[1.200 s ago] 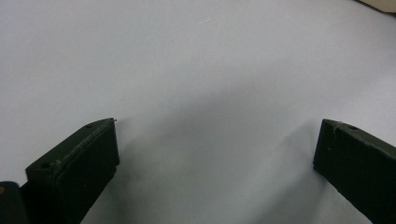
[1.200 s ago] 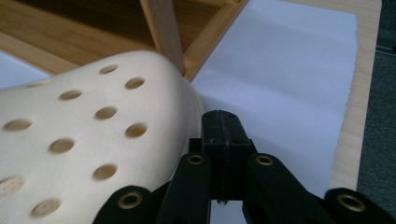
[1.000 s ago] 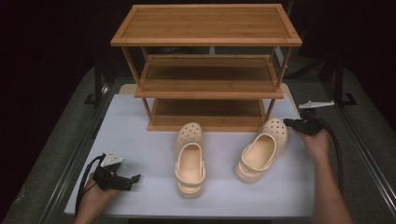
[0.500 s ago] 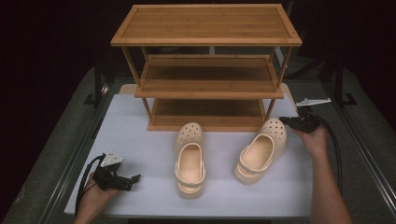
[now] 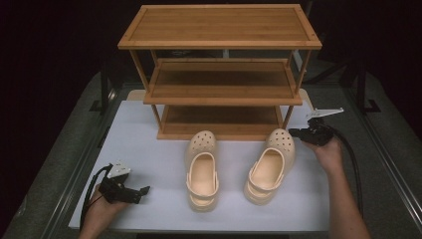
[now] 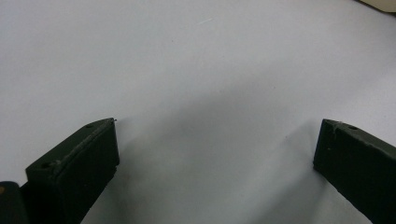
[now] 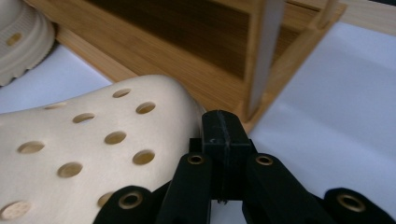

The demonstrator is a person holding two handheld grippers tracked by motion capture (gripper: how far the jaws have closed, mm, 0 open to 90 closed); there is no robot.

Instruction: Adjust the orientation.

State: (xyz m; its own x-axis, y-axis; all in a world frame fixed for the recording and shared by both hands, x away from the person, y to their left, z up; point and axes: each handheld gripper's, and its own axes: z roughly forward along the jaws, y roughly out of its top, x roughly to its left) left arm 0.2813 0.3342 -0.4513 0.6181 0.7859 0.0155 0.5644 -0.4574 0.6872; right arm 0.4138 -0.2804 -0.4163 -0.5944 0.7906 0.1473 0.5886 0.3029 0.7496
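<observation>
In the right gripper view, the nearer clog (image 7: 88,140) is cut off at the left and bottom edges, so its heel is not seen, and the second clog (image 7: 21,39) is clipped to a sliver at the upper left corner. The shelf rack (image 7: 187,51) is cropped by the top edge. In the left gripper view, a pale object (image 6: 380,3) at the upper right corner is too clipped to be identified. In the high view, both forearms are cut off at the bottom edge.
</observation>
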